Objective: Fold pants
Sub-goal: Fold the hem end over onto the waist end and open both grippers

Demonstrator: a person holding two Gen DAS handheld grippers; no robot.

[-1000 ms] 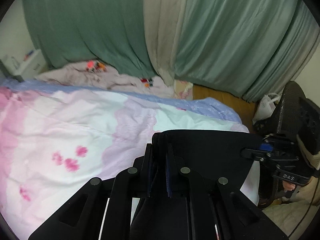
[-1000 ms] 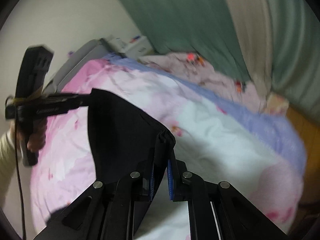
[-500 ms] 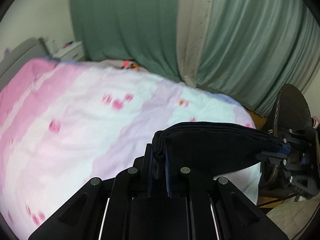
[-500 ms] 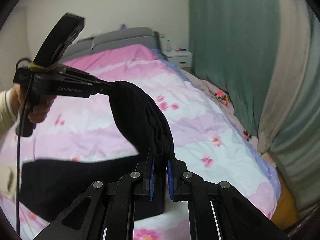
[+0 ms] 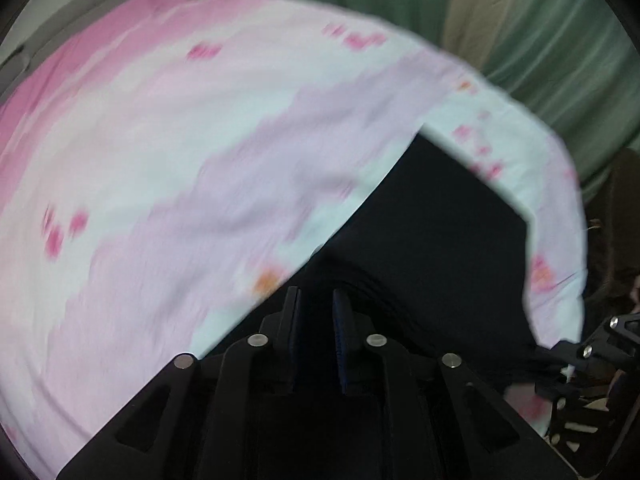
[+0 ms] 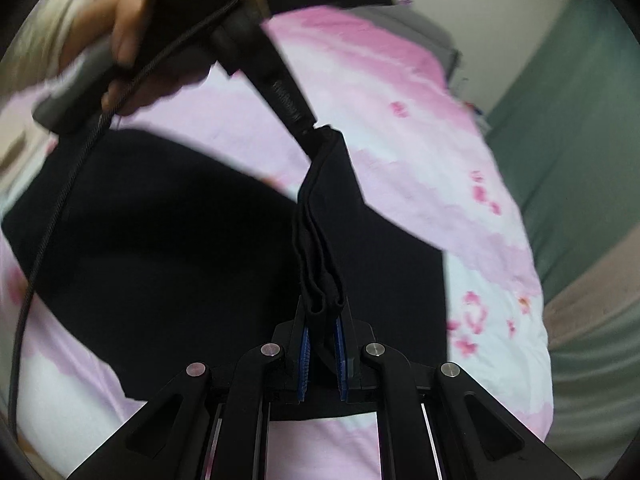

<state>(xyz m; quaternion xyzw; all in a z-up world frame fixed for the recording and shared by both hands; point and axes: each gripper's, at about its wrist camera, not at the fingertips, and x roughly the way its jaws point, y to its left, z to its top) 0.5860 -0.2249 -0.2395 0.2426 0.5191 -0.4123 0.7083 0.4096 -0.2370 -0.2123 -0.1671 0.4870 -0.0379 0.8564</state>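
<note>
The black pants (image 6: pixel 168 248) lie spread on the pink and white bedspread (image 6: pixel 400 92). One bunched edge is lifted between the two grippers. My right gripper (image 6: pixel 323 312) is shut on one end of that edge. My left gripper (image 6: pixel 316 130), held by a hand at the top left of the right wrist view, grips the other end. In the left wrist view, my left gripper (image 5: pixel 317 300) is shut on the black cloth (image 5: pixel 440 240), and the right gripper (image 5: pixel 560 352) shows at the right edge.
The bed (image 5: pixel 160 140) fills both views. Green and beige curtains (image 5: pixel 540 40) hang beyond its far side. A grey headboard (image 6: pixel 404 12) stands at the top of the bed. A black cable (image 6: pixel 44 240) trails from the left gripper.
Both grippers have dropped low toward the bed with the pants edge still held. The cloth now lies largely flat on the bedspread, and the grippers have come closer together.
</note>
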